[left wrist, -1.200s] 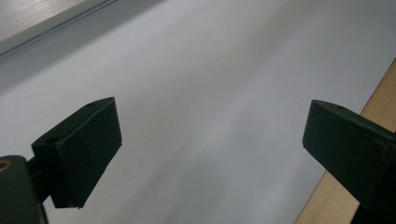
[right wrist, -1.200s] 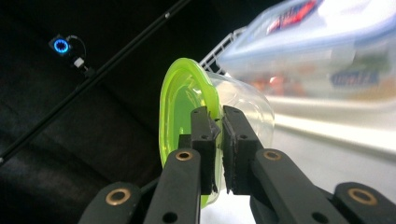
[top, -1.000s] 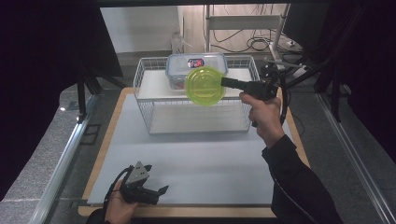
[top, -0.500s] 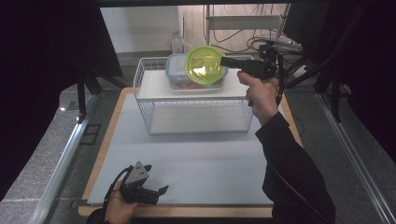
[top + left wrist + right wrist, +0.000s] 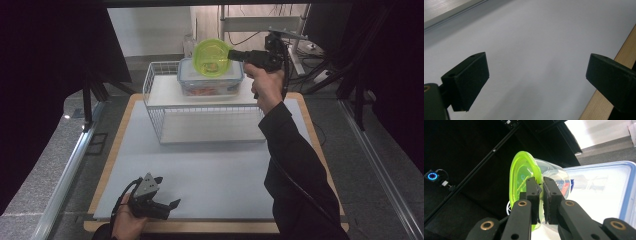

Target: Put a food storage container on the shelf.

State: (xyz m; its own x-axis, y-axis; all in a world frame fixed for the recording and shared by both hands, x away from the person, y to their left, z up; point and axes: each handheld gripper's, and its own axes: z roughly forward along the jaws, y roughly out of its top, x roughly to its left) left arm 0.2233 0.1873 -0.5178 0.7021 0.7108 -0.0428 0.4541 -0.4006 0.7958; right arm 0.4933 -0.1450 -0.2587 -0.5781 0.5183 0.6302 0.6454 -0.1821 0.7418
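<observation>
My right gripper (image 5: 231,55) is shut on the rim of a round clear tub with a lime-green lid (image 5: 212,56). It holds the tub tipped on its side in the air above a clear box with a blue rim (image 5: 210,82). The box rests on top of a white wire rack (image 5: 200,120). In the right gripper view the jaws of the right gripper (image 5: 539,182) pinch the green lid's edge (image 5: 521,175), with the blue-rimmed box (image 5: 599,190) behind. My left gripper (image 5: 167,204) lies low at the near left of the mat, open with nothing between its fingers (image 5: 469,80).
A grey mat (image 5: 215,170) covers a wooden board (image 5: 115,145) whose edge shows at the right of the left gripper view (image 5: 624,47). Dark frames and cables stand behind the rack and at both sides. Open mat lies between the rack and the left gripper.
My right gripper has carried the green-lidded tub farther away and a little upward, from in front of the rack's right side to above the blue-rimmed box. The left gripper has stayed put.
</observation>
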